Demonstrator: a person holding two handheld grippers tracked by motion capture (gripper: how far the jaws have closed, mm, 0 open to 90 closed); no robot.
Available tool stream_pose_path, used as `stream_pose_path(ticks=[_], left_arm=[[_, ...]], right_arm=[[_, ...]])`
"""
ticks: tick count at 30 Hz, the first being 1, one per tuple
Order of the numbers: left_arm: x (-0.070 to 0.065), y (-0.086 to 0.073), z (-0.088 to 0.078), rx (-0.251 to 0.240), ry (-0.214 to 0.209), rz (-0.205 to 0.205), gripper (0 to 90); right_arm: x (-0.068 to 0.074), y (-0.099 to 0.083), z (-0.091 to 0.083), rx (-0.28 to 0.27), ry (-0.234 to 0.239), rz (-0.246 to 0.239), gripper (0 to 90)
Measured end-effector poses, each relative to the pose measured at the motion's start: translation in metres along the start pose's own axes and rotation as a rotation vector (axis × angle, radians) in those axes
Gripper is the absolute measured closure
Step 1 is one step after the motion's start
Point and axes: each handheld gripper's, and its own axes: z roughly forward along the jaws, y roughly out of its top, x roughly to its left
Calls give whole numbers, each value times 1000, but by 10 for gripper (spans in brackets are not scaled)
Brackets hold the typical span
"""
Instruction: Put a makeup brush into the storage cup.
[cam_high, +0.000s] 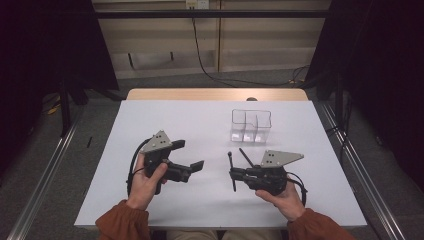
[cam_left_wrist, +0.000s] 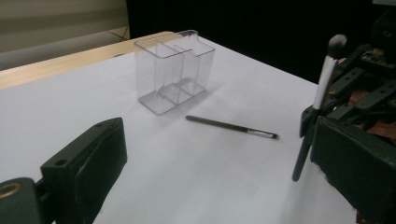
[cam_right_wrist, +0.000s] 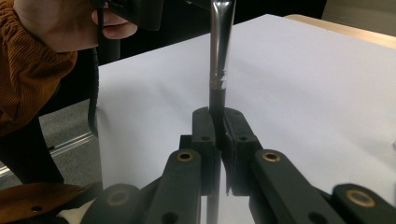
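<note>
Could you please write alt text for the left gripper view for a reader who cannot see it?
The right tool holds a makeup brush upright above a white table. A thin second brush lies flat before a clear organizer.

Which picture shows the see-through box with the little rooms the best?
The left gripper view: there the clear box stands close and whole, its inner walls plain to see, with a thin brush lying on the white table before it. The high view shows the same box farther off and smaller.
</note>
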Motion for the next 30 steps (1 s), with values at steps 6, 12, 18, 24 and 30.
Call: stream_pose_path(ticks=[6,12,18,24,30], left_arm=[[7,-11,-14,-37,40,-13,40],[12,-24,-30,-78,98,-28,34],[13,-32,-41,-112,149,-33,33],[15,-39,-51,-123,194,-15,34],[19,-47,-62,-148,221,-22,34]], right_arm=[[0,-1,-3,-1,-11,0,839],[-1,-1,-4,-5,-20,3,839],[-2,-1,-5,-5,-29,5,839],[-3,1,-8,-12,-39,8,839],[-7,2,-11,-24,-54,15,839]])
